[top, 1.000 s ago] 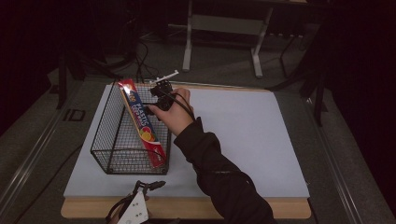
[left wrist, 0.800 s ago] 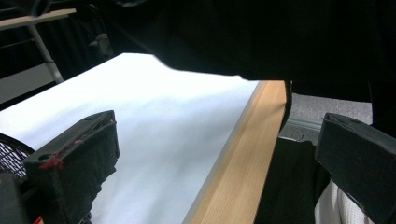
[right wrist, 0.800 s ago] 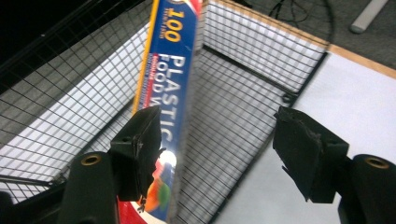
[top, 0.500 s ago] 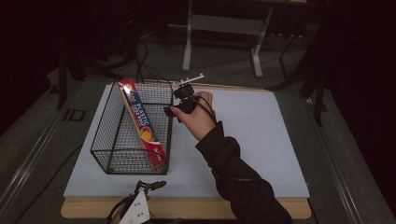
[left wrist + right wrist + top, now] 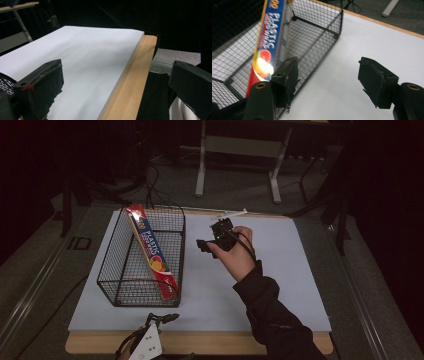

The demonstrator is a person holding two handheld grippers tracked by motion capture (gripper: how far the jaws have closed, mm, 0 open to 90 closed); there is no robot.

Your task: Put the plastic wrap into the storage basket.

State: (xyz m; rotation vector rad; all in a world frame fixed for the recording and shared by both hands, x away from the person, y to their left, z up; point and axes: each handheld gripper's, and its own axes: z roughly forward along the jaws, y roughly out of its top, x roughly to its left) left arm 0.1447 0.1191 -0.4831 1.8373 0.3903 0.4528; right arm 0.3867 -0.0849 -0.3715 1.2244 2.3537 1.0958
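Note:
A long red and blue box of plastic food wrap [image 5: 150, 252] leans on its end inside a black wire basket [image 5: 120, 285] at the left of the white table top. In the right gripper view the box [image 5: 268, 42] and the basket [image 5: 317, 32] lie ahead and to the left. My right gripper [image 5: 202, 245] is held in a hand just right of the basket, a little above the table. Its jaws [image 5: 328, 70] stand open with nothing between them. At the table's front edge my left gripper [image 5: 162, 319] is open too, and empty [image 5: 117, 75].
The white board [image 5: 280, 285] lies on a wooden table whose edge [image 5: 130, 82] runs along the front. A thin white stick [image 5: 232, 213] lies at the back edge. Table legs and cables stand on the floor behind.
My right hand has drawn its gripper to the right, from over the basket's far right corner to a spot beside the basket. The box, the basket and the left gripper have stayed put.

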